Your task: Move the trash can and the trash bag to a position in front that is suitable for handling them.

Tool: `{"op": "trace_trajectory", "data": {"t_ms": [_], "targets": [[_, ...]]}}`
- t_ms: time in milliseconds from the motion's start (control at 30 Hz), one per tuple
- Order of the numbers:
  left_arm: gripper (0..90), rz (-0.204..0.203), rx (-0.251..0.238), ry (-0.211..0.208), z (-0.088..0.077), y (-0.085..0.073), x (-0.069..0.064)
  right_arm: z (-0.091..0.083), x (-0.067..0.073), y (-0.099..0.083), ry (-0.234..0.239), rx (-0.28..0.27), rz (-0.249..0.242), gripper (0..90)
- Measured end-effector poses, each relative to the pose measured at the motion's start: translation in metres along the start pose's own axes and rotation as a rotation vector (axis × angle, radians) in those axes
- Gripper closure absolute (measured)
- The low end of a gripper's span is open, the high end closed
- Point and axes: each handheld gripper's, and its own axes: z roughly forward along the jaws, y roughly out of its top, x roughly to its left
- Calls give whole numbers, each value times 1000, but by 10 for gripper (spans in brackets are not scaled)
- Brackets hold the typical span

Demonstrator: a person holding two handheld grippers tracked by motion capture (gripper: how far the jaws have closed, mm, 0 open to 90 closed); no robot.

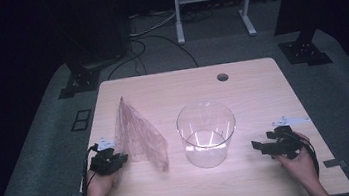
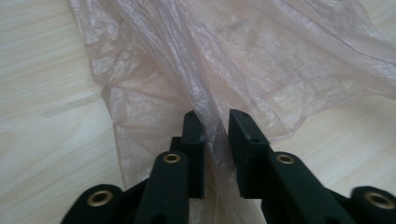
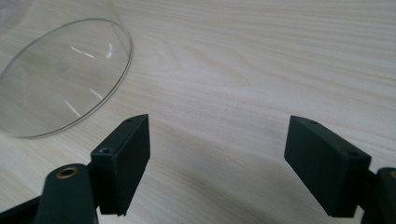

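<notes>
We saw a pale wood table (image 1: 262, 92) in a dark room, left gripper (image 2: 215, 122) pinching the thin pinkish plastic bag (image 2: 243, 60) between its jaws. Right gripper (image 3: 217, 140) was spread over bare wood, the clear container (image 3: 56, 79) ahead-left of it, its rim cut off.

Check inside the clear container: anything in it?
Nothing shows inside the container: only the table seen through its clear wall and base, plus light glints. The plastic bag stands outside it, pinched in the left gripper. No part of the interior is covered.
</notes>
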Motion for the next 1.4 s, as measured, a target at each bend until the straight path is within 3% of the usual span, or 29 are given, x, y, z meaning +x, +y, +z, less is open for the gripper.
{"op": "trace_trajectory", "data": {"t_ms": [167, 267, 300, 333, 367, 467, 633, 667, 867, 967, 1100, 1133, 1267, 1400], "targets": [[814, 2, 9, -42, -4, -1, -11, -1, -1, -1, 4, 2, 10, 231], [815, 7, 41, -92, -3, -4, -31, -1, 0, -2, 4, 2, 23, 230], [816, 7, 41, -92, -3, -4, -31, -1, 0, -2, 4, 2, 23, 230], [816, 38, 53, -112, -3, -4, -43, -1, 0, -2, 4, -2, 22, 230], [816, 38, 53, -112, -3, -4, -43, -1, 0, -2, 4, -2, 22, 230], [814, 70, 63, -141, -7, -10, -64, -3, 0, -2, 4, 0, 20, 230], [810, 78, 60, -196, -12, -15, -78, -2, -1, -3, 8, 3, 17, 230], [771, 83, 54, -217, -17, -15, -81, -3, -2, -2, 10, 1, 16, 229], [614, 91, 33, -230, -33, -13, -81, -4, -1, -2, 8, -1, 17, 229], [480, 105, 17, -238, -40, -9, -80, -3, 0, -2, 8, 4, 14, 229], [411, 136, -5, -226, -48, -5, -78, -2, 1, -2, 4, 6, 5, 229], [380, 149, -8, -207, -48, -1, -74, -2, 0, -2, 6, 9, 5, 229], [327, 148, -25, -188, -45, 7, -68, -1, 0, -2, 7, 12, 2, 229], [270, 145, -22, -171, -30, 25, -64, -1, 0, -2, 7, 14, -2, 229]]}}
